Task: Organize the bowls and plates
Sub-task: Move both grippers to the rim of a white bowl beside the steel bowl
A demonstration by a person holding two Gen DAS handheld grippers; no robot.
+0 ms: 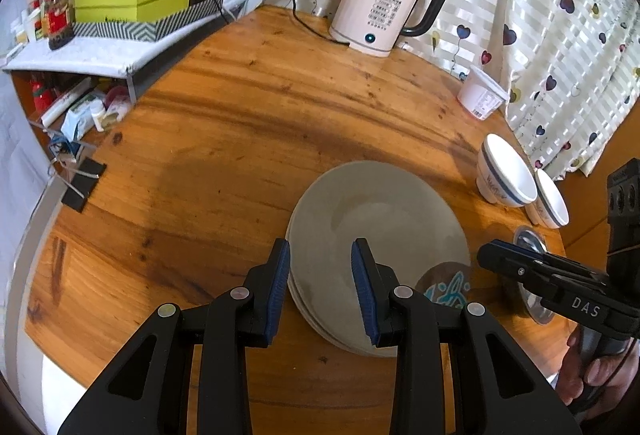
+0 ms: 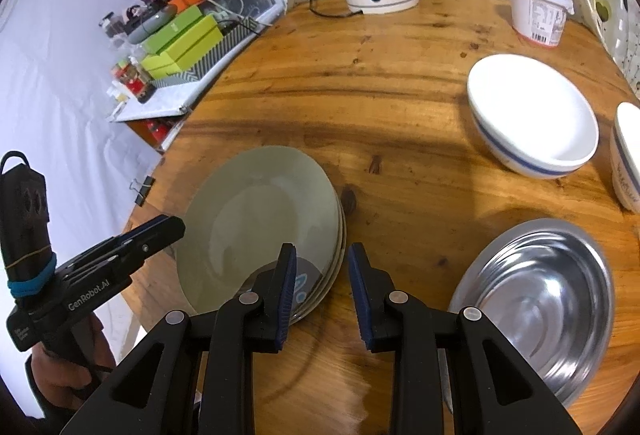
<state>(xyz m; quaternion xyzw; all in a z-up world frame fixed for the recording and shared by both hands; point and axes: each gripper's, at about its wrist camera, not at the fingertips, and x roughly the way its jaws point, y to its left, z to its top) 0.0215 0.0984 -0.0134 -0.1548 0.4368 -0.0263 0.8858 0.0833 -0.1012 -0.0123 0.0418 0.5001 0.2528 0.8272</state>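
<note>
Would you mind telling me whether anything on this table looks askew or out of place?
The stack of plates is uneven: a patterned plate pokes out sideways from under the plain ones. The stack also sits near the table edge. Nothing looks spilled or broken.

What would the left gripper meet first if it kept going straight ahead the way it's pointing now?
Probably the stack of grey plates: the open left gripper straddles its near rim, seemingly just above it. Height is unclear, so it might skim over the top plate instead.

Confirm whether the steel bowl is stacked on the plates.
No: the steel bowl sits on the table, apart from the plate stack.
</note>
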